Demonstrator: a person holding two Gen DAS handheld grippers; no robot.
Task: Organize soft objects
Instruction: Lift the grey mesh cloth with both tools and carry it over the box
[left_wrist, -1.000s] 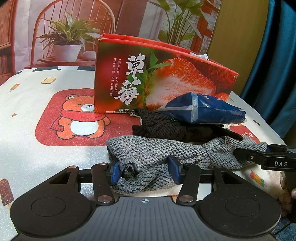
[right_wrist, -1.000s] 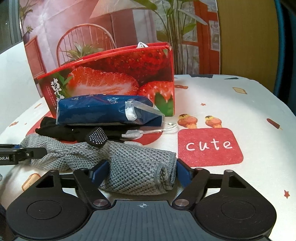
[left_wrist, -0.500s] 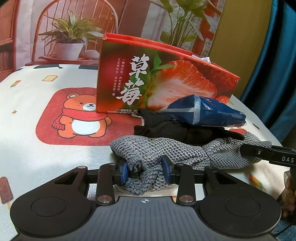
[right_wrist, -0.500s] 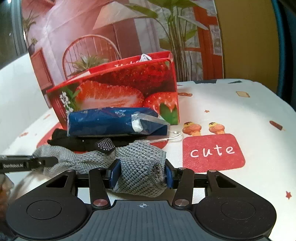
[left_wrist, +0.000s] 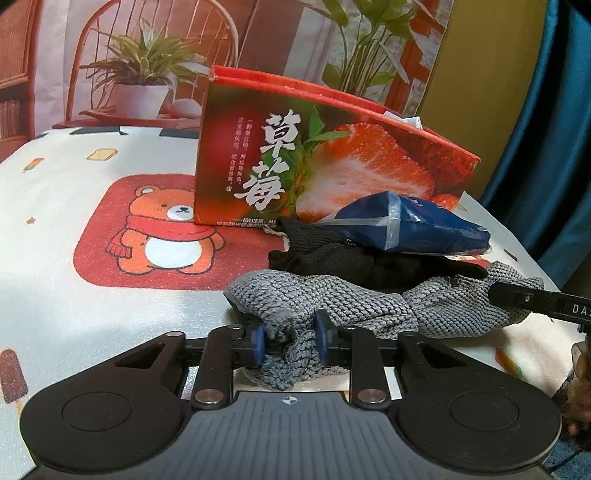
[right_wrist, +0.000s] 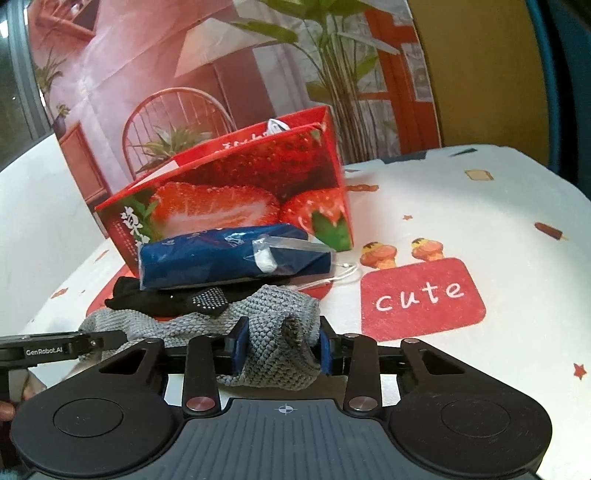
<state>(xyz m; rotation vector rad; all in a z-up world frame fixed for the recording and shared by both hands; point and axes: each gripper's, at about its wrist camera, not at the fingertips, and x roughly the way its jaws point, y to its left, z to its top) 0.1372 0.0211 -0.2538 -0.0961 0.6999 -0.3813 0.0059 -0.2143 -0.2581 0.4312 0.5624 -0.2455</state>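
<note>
left gripper pinching grey cloth, just closing

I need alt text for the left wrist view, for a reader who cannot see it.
The left gripper, jaws just closing, pinches one end of a grey knitted cloth on a bear-print tablecloth. Behind the cloth lie a black glove and a blue packet, before a strawberry box. The right gripper's finger enters at right.

A cartoon-printed tablecloth is covered by a strawberry box, black fabric, possibly gloves, and a grey knit cloth.
</note>
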